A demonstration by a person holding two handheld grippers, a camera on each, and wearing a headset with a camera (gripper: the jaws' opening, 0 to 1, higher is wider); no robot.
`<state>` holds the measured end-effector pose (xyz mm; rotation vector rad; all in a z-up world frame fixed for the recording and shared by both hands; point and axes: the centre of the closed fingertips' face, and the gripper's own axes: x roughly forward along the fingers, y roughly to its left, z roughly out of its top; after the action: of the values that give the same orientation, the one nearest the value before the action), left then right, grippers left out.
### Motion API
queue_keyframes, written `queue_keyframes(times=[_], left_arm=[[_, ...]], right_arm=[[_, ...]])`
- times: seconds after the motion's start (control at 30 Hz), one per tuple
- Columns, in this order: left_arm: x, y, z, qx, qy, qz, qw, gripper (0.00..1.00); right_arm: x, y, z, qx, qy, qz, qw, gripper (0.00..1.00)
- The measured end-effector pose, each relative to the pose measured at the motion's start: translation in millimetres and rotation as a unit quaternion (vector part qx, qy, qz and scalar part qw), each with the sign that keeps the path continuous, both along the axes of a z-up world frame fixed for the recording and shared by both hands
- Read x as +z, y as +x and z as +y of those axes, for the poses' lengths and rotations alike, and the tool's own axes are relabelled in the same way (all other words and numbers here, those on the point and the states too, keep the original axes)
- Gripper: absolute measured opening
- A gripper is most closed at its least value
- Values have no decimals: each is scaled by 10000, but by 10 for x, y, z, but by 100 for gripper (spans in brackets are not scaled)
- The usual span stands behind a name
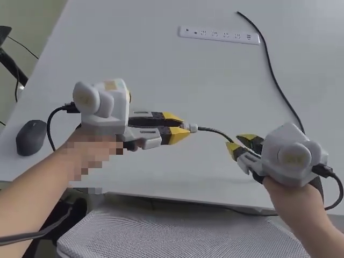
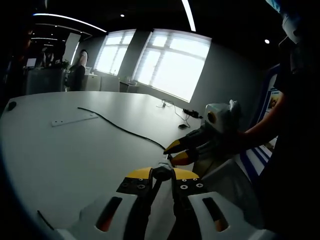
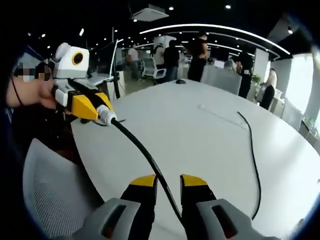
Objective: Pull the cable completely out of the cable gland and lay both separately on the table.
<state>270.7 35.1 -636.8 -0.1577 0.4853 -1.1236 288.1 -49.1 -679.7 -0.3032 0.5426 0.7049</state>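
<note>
A small white cable gland (image 1: 189, 128) is pinched between the yellow tips of my left gripper (image 1: 185, 128), held in the air over the table's front edge. In the left gripper view the gland (image 2: 162, 171) sits between the nearly closed jaws. A black cable (image 1: 215, 132) leaves the gland and sags rightward to my right gripper (image 1: 240, 144). In the right gripper view this cable (image 3: 140, 145) runs from the gland (image 3: 106, 116) down between my right gripper (image 3: 168, 182) jaws, which stand apart wider than the cable.
A white power strip (image 1: 219, 35) lies at the back of the white table (image 1: 161, 70), its black cord (image 1: 277, 80) trailing down the right side. A dark mouse (image 1: 30, 136) rests at the left edge. A grey mesh chair (image 1: 161, 236) stands below the front edge.
</note>
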Motion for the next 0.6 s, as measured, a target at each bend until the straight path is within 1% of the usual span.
queue_keyframes(times=[0.03,0.07,0.13,0.2,0.27,0.3,0.33,0.37,0.4,0.43,0.47,0.5,0.53,0.6], left_arm=[[0,0,2,-1,-1,0,10000,15],[-5,-2,3,-6,12,0,10000,15],[-11,-3,3,-10,22,3,10000,15],[-13,-8,0,-22,27,9,10000,15],[-12,-10,-2,-27,20,9,10000,15],[-15,-9,0,-24,27,16,10000,15],[-16,-10,0,-24,27,17,10000,15],[-17,-13,0,-27,23,27,10000,15],[-18,-15,0,-30,22,32,10000,15],[-21,-21,0,-40,31,36,10000,15],[-23,-24,0,-47,38,30,10000,15],[-25,-24,1,-51,45,22,10000,15],[-29,-27,3,-49,51,28,10000,15],[-30,-30,2,-56,50,33,10000,15]], right_arm=[[41,-3,32,131,-104,-99,9998,14],[109,-18,109,341,-209,-240,9989,15],[184,-35,212,598,-331,-409,9968,15],[254,-73,362,978,-546,-577,9920,15],[267,-85,439,1201,-761,-688,9875,14],[272,-111,507,1403,-878,-731,9835,14],[274,-125,544,1485,-927,-754,9817,14],[272,-133,580,1600,-1050,-795,9783,13],[273,-144,612,1690,-1105,-834,9759,11],[267,-142,639,1801,-1243,-917,9715,10],[262,-142,651,1842,-1331,-953,9692,9],[266,-148,685,1877,-1335,-992,9681,9],[263,-152,697,1890,-1340,-978,9679,8],[271,-152,717,1958,-1422,-1046,9646,7]])
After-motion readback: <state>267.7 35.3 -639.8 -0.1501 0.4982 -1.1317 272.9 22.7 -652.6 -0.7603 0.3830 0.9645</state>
